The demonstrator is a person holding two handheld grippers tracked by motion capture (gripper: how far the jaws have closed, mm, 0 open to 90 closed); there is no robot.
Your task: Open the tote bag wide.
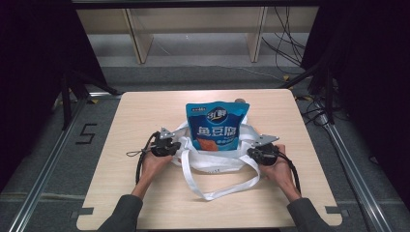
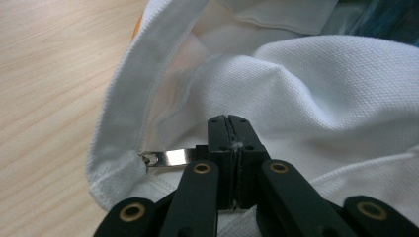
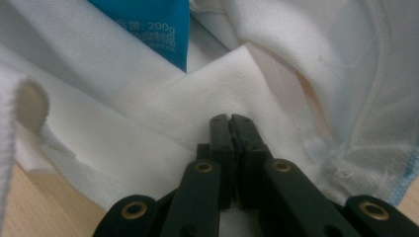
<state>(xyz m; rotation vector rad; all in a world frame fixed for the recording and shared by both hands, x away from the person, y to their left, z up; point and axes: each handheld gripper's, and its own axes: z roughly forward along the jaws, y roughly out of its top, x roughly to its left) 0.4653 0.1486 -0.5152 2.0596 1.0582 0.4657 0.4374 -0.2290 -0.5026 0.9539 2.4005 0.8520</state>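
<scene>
A white woven fabric tote bag lies near the middle of the pale wooden table, its mouth turned away from the person. A blue glossy plastic snack pouch with white lettering stands upright inside the bag, its upper half rising above the white rim. One long white strap handle loops out over the tabletop toward the person's side.

The left gripper sits at the bag's left edge, held by the person's left hand. In the left gripper view its black jaws are pressed together with almost no gap, and a thin sliver of white cloth seems to be pinched between them, though the seam is too narrow to be sure how much. A small shiny metal tab juts sideways beside the jaws, touching the hem of the bag where the strap is sewn on.

The right gripper is at the bag's right edge, in the right hand. Its jaws are likewise closed tight against a fold of the white fabric, with the pouch's blue corner showing just beyond.

Both grippers lie low, close to the table, on opposite sides of the bag's opening.
</scene>
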